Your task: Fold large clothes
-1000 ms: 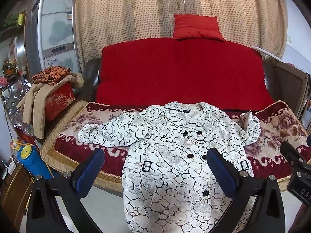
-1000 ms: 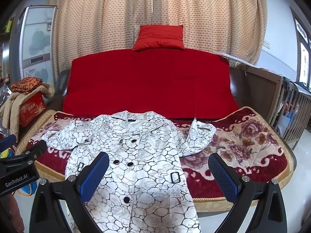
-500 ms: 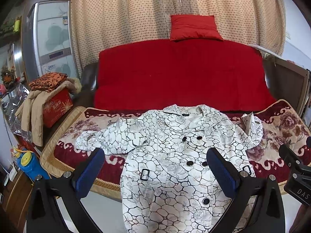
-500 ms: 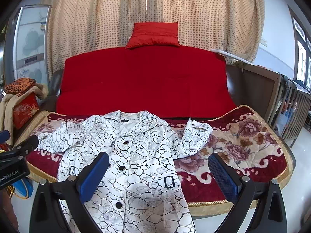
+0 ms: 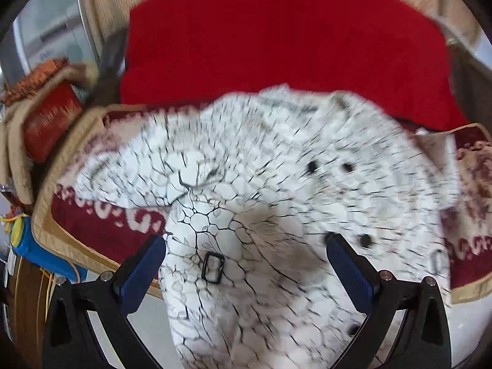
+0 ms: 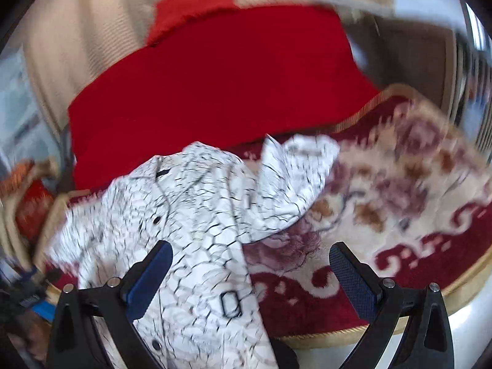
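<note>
A white coat with a black crackle print and black buttons (image 5: 276, 190) lies face up on a sofa seat, its lower part hanging over the front edge. It also shows in the right wrist view (image 6: 190, 215), with its right sleeve (image 6: 295, 178) folded up on the seat. My left gripper (image 5: 246, 264) is open and empty, close above the coat's left waist by a black buckle (image 5: 212, 267). My right gripper (image 6: 250, 270) is open and empty above the coat's right edge near another buckle (image 6: 230, 304). Both views are motion-blurred.
The sofa has a red backrest cover (image 5: 276, 40) and a floral red seat cover (image 6: 399, 190). A red cushion (image 6: 190, 6) sits on top. Clothes and a red box (image 5: 46, 117) are piled at the left, with a blue bottle (image 5: 27, 246) below. Curtains hang behind.
Both grippers have moved quickly forward and down toward the coat, which now fills much more of each view. The right wrist view has tilted. Both grippers remain open.
</note>
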Demonstrator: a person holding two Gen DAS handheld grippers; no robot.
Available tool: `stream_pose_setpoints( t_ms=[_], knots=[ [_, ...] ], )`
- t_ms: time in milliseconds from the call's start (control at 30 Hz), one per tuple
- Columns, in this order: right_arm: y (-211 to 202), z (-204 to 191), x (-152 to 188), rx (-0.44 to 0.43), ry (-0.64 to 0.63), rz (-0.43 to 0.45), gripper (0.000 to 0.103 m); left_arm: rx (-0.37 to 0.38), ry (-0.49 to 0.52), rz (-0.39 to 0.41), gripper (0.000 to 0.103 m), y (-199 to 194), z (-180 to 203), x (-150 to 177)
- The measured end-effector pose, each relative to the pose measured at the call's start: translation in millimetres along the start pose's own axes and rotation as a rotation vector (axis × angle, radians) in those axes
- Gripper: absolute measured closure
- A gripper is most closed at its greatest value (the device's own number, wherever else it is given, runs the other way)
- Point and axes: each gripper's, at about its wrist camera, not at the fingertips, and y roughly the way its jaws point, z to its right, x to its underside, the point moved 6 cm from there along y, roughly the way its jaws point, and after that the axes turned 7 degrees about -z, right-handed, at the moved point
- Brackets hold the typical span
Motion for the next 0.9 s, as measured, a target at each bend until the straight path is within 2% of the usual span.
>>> stream_pose_setpoints(
  t_ms=[33, 100, 267, 367, 400, 467, 533, 667, 700, 733, 800, 900],
  knots=[
    [16, 21, -8, -0.027, 0.057, -0.029, 0.000, -0.011, -0.013, -0.043, 0.000, 21, -6, -7],
    [42, 58, -21, -0.077, 0.161, -0.059, 0.000, -0.032, -0.025, -0.077, 0.000, 44, -12, -16],
    [100, 117, -53, -0.190, 0.343, -0.105, 0.000, -0.070, -0.048, -0.140, 0.000, 91, -25, -35],
    [131, 136, -78, -0.276, 0.436, -0.095, 0.003, -0.071, -0.043, -0.163, 0.000, 108, -23, -37],
    [144, 140, -86, -0.293, 0.462, -0.100, 0.008, -0.074, -0.039, -0.171, 0.000, 113, -22, -36],
    [167, 146, -99, -0.304, 0.497, -0.117, 0.013, -0.073, -0.027, -0.191, 0.000, 123, -19, -34],
    [190, 151, -110, -0.304, 0.520, -0.144, 0.025, -0.072, -0.007, -0.225, 0.000, 134, -14, -28],
    [228, 159, -124, -0.301, 0.563, -0.176, 0.031, -0.072, 0.021, -0.256, 0.000, 145, -9, -16],
    [233, 157, -129, -0.292, 0.553, -0.169, 0.038, -0.069, 0.021, -0.251, 0.000, 146, -9, -15],
    [235, 154, -133, -0.289, 0.537, -0.165, 0.056, -0.064, 0.019, -0.250, 0.000, 146, -9, -14],
    [245, 149, -138, -0.258, 0.487, -0.178, 0.082, -0.045, 0.003, -0.256, 0.000, 154, -10, -12],
    [240, 144, -141, -0.221, 0.470, -0.151, 0.091, -0.027, -0.002, -0.254, 0.000, 159, -12, -7]
  ],
)
